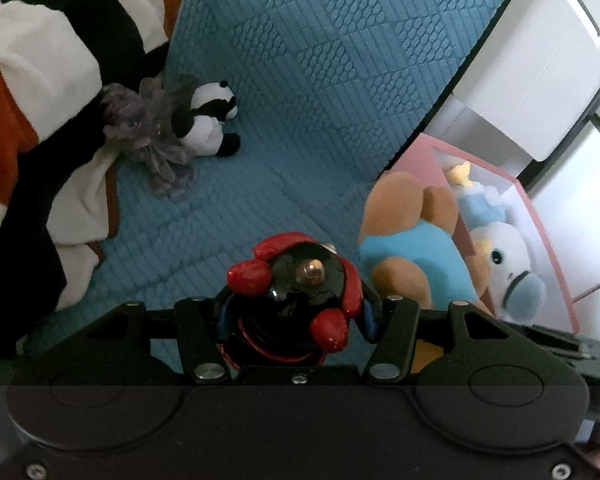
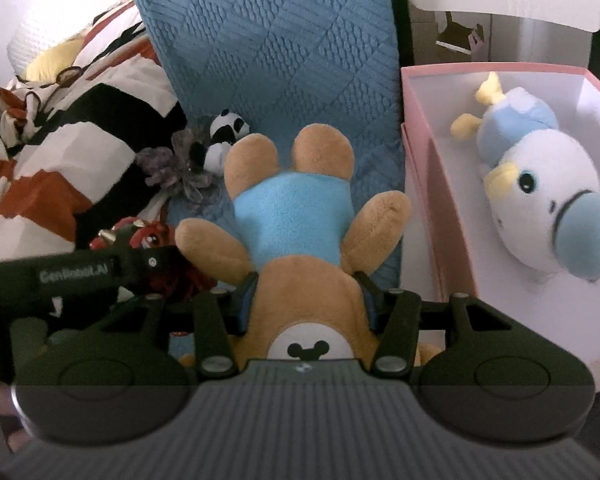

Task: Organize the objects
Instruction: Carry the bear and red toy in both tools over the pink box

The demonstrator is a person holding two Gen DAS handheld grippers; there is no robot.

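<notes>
My left gripper [image 1: 296,318] is shut on a red and black toy figure [image 1: 300,276] with a brass stud, held above the blue quilted bedcover [image 1: 320,60]. In the right wrist view that figure [image 2: 140,236] shows at the left, behind the left gripper's black body. My right gripper [image 2: 309,306] is shut on the head of a brown teddy bear [image 2: 296,208] in a light blue shirt, its legs pointing away from me. The bear [image 1: 408,236] also appears at the right of the left wrist view. A pink box [image 2: 500,70] beside the bed holds a white and blue duck plush [image 2: 540,184].
A small panda plush [image 1: 212,116] and a grey-purple frilly item [image 1: 152,132] lie on the bedcover next to a black, white and orange blanket [image 1: 40,60]. White furniture [image 1: 540,60] stands past the bed's edge, behind the pink box [image 1: 420,152].
</notes>
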